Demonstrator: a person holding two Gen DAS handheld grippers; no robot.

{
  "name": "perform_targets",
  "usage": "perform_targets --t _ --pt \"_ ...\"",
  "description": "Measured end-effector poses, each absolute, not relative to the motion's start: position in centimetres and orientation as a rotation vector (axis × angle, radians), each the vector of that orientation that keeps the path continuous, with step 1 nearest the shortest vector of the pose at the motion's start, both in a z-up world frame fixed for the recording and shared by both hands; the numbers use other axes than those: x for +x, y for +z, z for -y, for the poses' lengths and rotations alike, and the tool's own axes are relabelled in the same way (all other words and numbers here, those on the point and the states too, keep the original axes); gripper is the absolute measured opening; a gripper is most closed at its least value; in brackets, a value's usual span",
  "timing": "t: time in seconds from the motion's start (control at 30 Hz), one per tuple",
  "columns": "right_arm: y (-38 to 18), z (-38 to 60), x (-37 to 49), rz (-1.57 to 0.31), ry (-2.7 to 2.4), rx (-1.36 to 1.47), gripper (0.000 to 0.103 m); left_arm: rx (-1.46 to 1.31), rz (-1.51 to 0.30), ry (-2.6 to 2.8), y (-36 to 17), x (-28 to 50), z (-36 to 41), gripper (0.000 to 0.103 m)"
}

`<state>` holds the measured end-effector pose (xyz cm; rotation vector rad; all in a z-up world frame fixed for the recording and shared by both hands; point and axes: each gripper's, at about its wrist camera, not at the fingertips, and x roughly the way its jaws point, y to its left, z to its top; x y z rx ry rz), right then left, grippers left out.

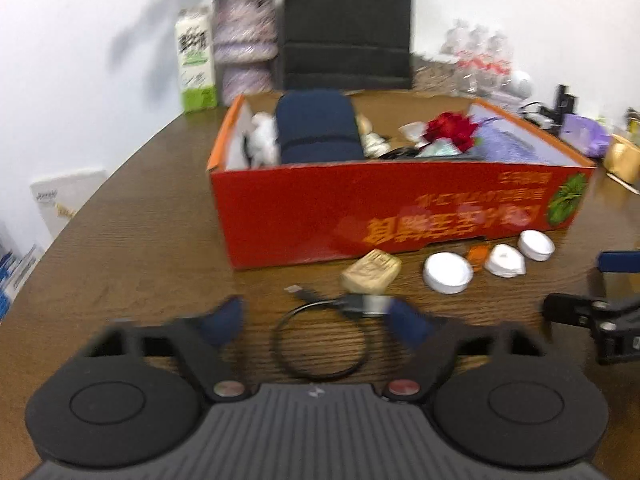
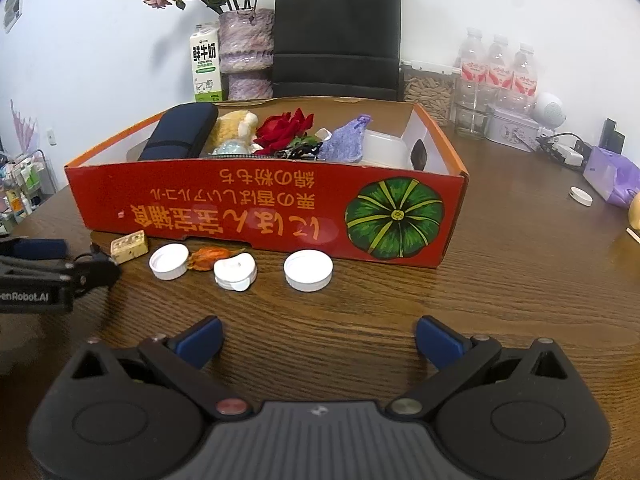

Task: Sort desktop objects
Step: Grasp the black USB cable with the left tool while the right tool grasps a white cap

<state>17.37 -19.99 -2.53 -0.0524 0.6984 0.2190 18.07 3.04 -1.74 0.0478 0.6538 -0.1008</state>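
Across the middle of both views, filling most of the wooden table: red cardboard box with upside-down print and a green pumpkin picture, packed with a navy case, red rose, plush toy and purple cloth. Behind it at upper centre, black paper bag, vase of dried flowers, milk carton; upper right, water bottles. Lower centre of the left view: left gripper, jaws partly apart, straddling a coiled black cable, pads not seen pressing it. Lower centre of the right view: right gripper, jaws wide, holding nothing. Along the box front: three white caps, an orange dried fruit, small tan block.
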Motion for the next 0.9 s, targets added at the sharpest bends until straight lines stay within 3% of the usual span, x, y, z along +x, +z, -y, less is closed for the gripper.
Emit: perform_targets --t 0.17,0.43,0.5,0.53,0.57,0.63,0.7,0.77,0.9 --pt "-2.4 20.0 17.8 -0.69 0.221 -0.055 0.096 0.07 -0.633 -0.122 -1.6 17.7 -2.6 0.043" --pt "-2.0 20.6 20.1 -0.684 0.226 -0.003 0.081 0.053 -0.625 -0.137 -1.5 17.7 -2.8 0.043" --pt "-2.1 20.2 20.6 -0.679 0.225 -0.024 0.07 0.05 -0.624 -0.137 -1.5 17.7 -2.8 0.043" --pt "-2.0 20.0 20.7 -0.675 0.231 -0.038 0.059 0.048 -0.624 -0.138 -1.5 17.7 -2.8 0.043" --pt "-2.0 19.7 20.7 -0.671 0.239 -0.045 0.043 0.044 -0.624 -0.138 -1.5 17.7 -2.9 0.043" --pt "-1.8 19.7 20.5 -0.664 0.271 -0.034 0.027 0.041 -0.623 -0.139 -1.5 17.6 -3.0 0.043" --pt "-1.7 19.8 20.2 -0.664 0.29 -0.017 0.027 0.039 -0.62 -0.139 -1.5 17.5 -3.0 0.043" --pt "-1.7 19.9 19.9 -0.656 0.287 -0.014 0.027 0.039 -0.606 -0.146 -1.4 17.2 -3.0 0.031" --pt "-1.2 20.0 19.0 -0.629 0.288 -0.004 0.027 0.036 -0.597 -0.152 -1.0 16.8 -3.0 0.03"
